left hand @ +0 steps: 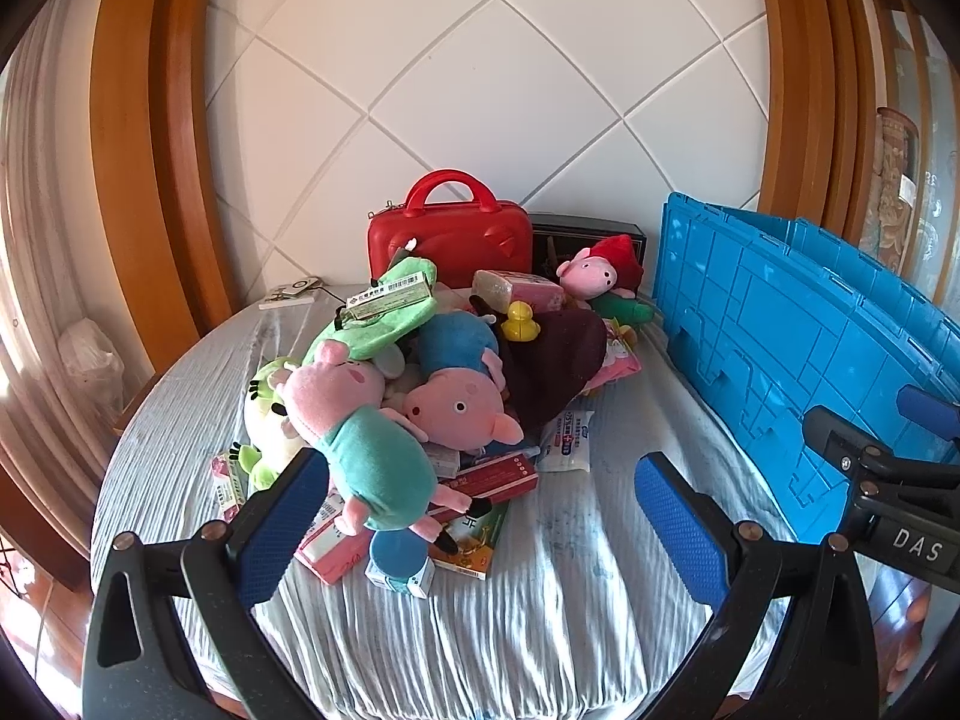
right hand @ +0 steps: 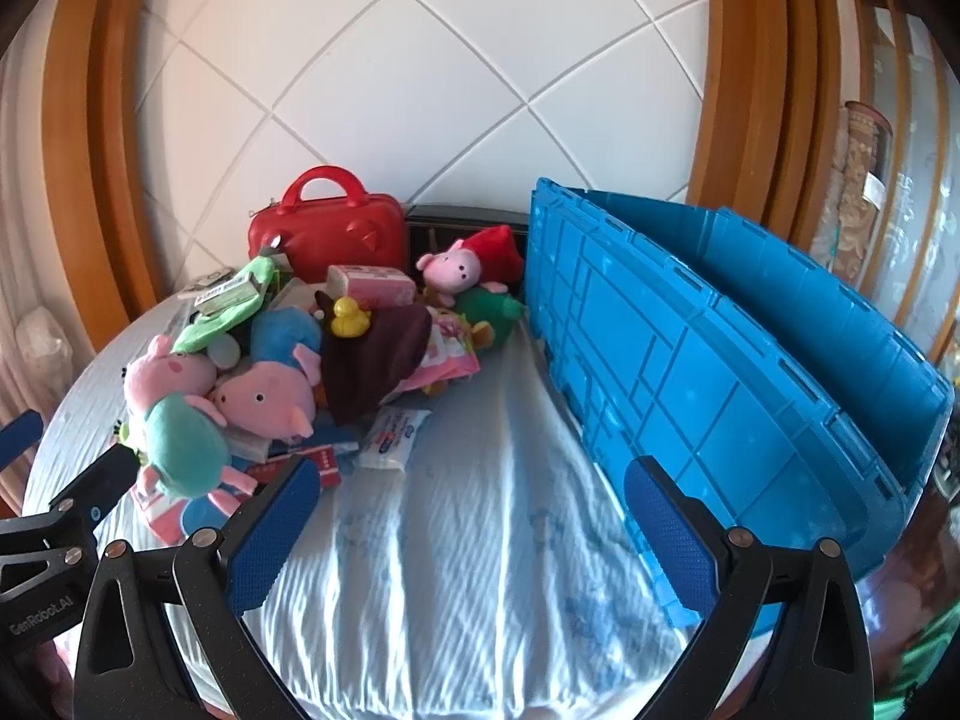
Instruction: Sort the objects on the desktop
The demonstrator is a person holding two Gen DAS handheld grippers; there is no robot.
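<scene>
A heap of toys and boxes lies on the cloth-covered round table [left hand: 570,570]. A pink pig plush in a teal dress [left hand: 366,456] [right hand: 180,444] tops its near side, beside another pig head [left hand: 456,408] [right hand: 264,399]. A yellow rubber duck [left hand: 521,321] [right hand: 349,317] sits on a dark maroon cloth [left hand: 558,366]. Medicine boxes [left hand: 492,477] and a wipes pack [left hand: 570,435] [right hand: 393,438] lie lower down. My left gripper [left hand: 480,534] is open, its left finger touching the teal plush. My right gripper [right hand: 471,534] is open over bare cloth, holding nothing.
A blue plastic crate [left hand: 780,360] [right hand: 720,360] stands on the table's right side. A red carry case [left hand: 450,234] [right hand: 327,228] and a dark box [left hand: 588,234] stand at the back against the white tiled wall. A white device [left hand: 288,297] lies at the far left.
</scene>
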